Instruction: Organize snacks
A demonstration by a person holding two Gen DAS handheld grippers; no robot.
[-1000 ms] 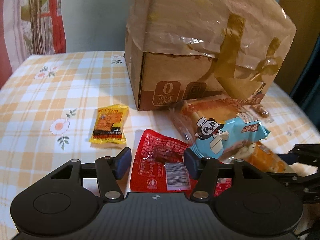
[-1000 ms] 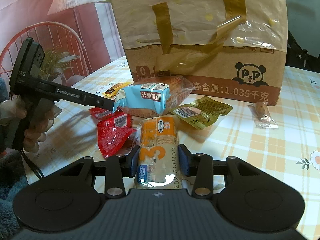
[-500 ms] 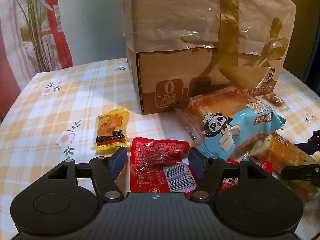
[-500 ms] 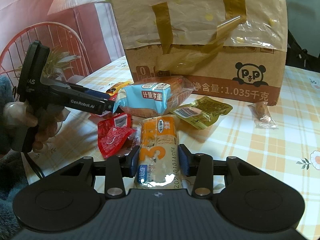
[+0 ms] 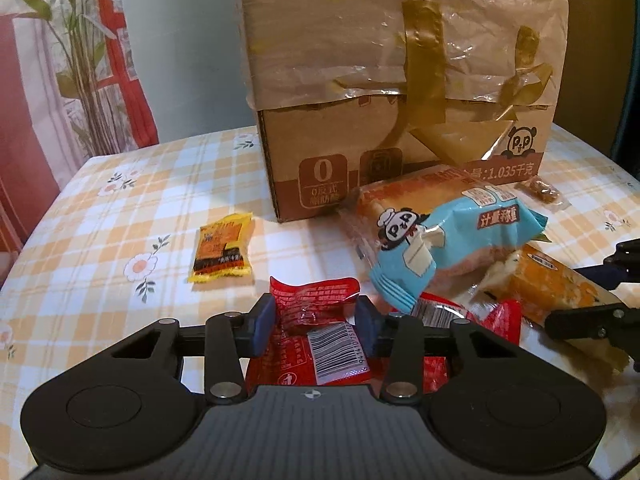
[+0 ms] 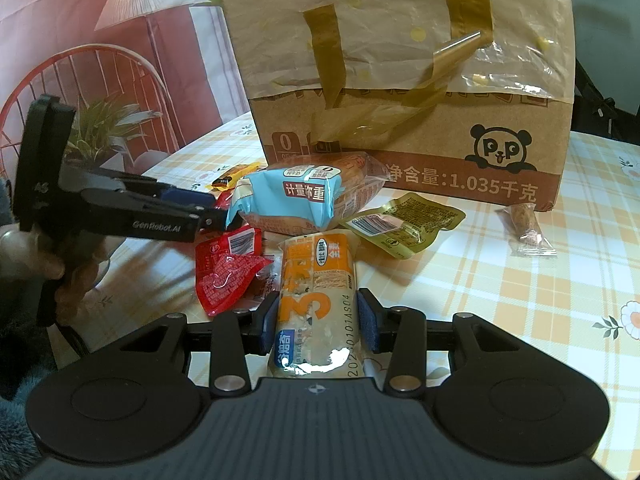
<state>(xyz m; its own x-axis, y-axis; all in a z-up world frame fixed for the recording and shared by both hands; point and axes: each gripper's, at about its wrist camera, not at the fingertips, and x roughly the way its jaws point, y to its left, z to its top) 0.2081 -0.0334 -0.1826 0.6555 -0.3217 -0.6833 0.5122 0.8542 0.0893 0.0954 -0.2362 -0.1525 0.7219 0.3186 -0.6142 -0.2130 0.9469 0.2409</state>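
**Snacks on the checked desk, 2 hand-held grippers at work**

Red packet now sits between the pads of the left hand-held gripper, whose jaws are closing on it and already touch and crumple its sides; half a second ago they stood wider, clear of the packet. The left gripper has also slid closer to the cardboard box. The right hand-held gripper has not moved and stays clamped on the orange-and-white bread pack.

The desk wears a yellow-and-white checked cloth with small flowers. Behind it hang a red-patterned curtain and a pale wall.

A blue panda-print bread bag lies in front of the box, overlapping the red packets. A yellow packet lies apart to the left. From the right wrist view, a gold pouch and a small clear-wrapped snack rest near the box front, and a 2nd red packet lies beside the bread pack.
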